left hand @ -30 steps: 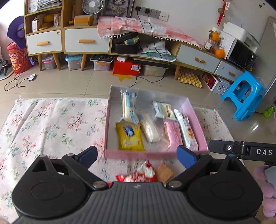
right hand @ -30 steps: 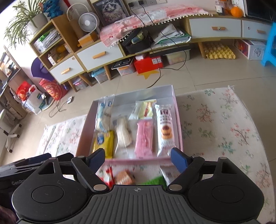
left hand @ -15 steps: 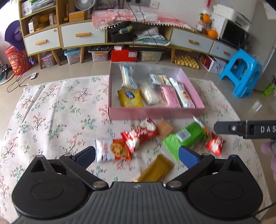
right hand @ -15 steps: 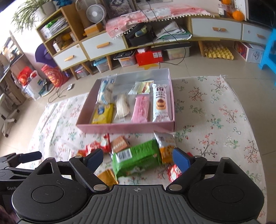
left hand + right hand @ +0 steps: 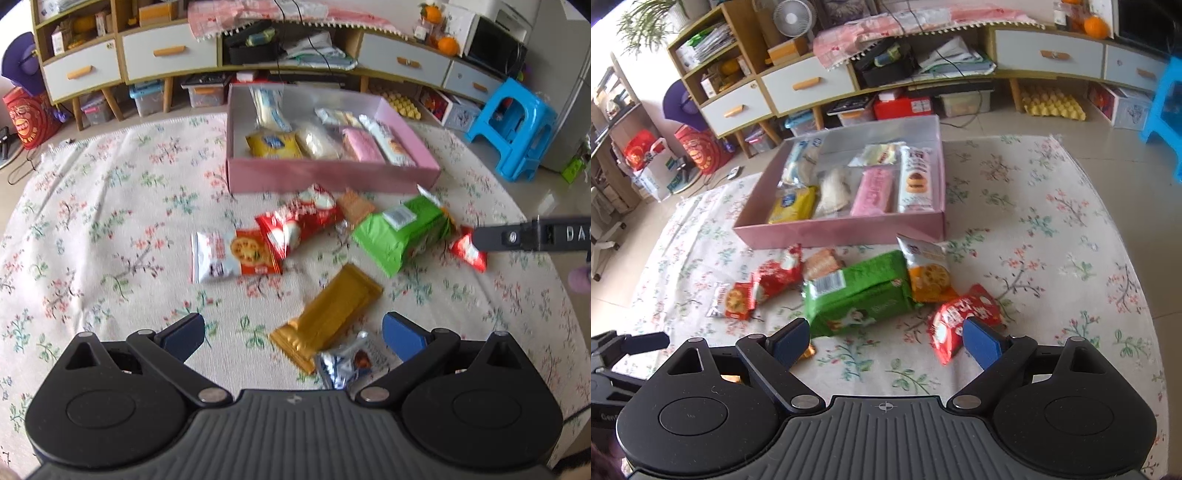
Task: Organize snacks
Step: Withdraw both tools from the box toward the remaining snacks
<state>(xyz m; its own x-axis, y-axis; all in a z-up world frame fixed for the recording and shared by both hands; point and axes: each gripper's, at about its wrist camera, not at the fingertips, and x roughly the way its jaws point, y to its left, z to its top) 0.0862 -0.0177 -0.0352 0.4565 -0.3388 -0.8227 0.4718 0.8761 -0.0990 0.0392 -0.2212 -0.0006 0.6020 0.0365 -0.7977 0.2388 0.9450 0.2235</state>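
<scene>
A floral rug (image 5: 110, 206) covers the floor, and toward its far edge sits the pink box (image 5: 332, 177), already holding a row of packets: a yellow one (image 5: 274, 144) at its near left, a pink one (image 5: 360, 144) and a long white one (image 5: 388, 142) toward its right wall. A second ago both tongs hung close over that box; now they have drawn back toward the rug's near edge, so the loose snacks in front of the box have come into sight. That tells me the sorting is only partly done.

Biggest of the loose ones is the green pack (image 5: 857, 291), mid-rug. Left of it lie a red bag (image 5: 299, 221) and an orange-and-white cracker packet (image 5: 232, 256); a gold bar (image 5: 327, 317) and a small silver packet (image 5: 345, 363) lie nearest the left gripper (image 5: 291, 332). A small red packet (image 5: 960, 317) lies just before the right gripper (image 5: 886, 338).

Both tongs stand wide apart and carry nothing. I judge the next pick will be the gold bar or the red packet.
</scene>
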